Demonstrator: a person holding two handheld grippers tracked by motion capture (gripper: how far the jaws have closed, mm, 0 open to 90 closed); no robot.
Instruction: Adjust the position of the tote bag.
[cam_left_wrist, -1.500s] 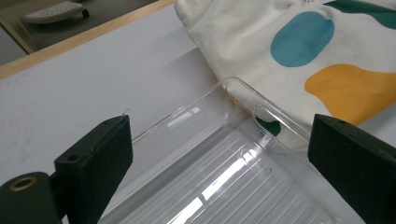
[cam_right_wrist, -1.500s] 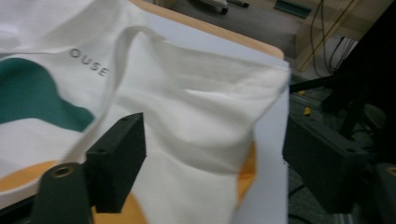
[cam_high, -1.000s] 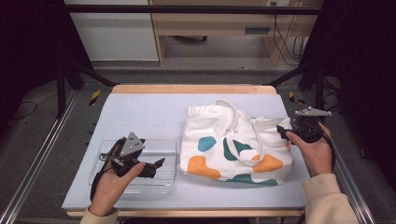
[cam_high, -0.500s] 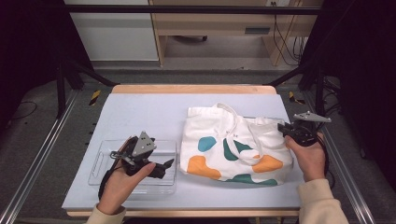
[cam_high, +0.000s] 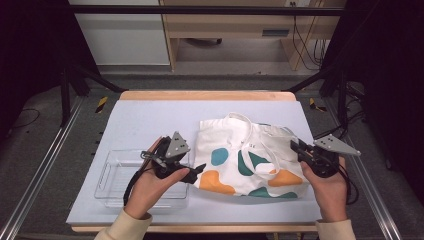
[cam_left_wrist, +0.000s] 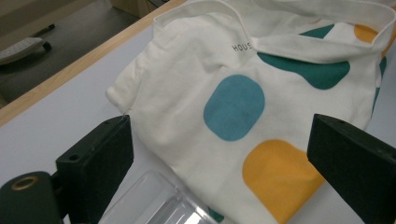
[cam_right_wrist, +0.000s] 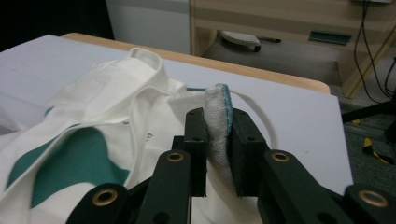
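Observation:
A white cloth bag (cam_high: 250, 160) with teal, blue and orange patches lies flat on the pale table, its handles across the top. My right gripper (cam_high: 296, 148) is at the bag's right edge. In the right gripper view its jaws (cam_right_wrist: 218, 126) have just been closing and now pinch a fold of white fabric with a blue edge. My left gripper (cam_high: 196, 172) is open at the bag's left edge, above the right end of the clear tray (cam_high: 115, 170). In the left gripper view the wide jaws (cam_left_wrist: 219, 168) frame the bag (cam_left_wrist: 233, 102) without touching it.
The clear plastic tray sits at the front left of the table, and its corner (cam_left_wrist: 154, 200) shows under the left jaws. A wooden edge (cam_high: 205, 95) bounds the table's far side. Metal rails run along both sides.
My left hand has moved right from over the tray to the bag's left edge. My right hand has shifted inward, and its jaws have closed on the bag's right edge.

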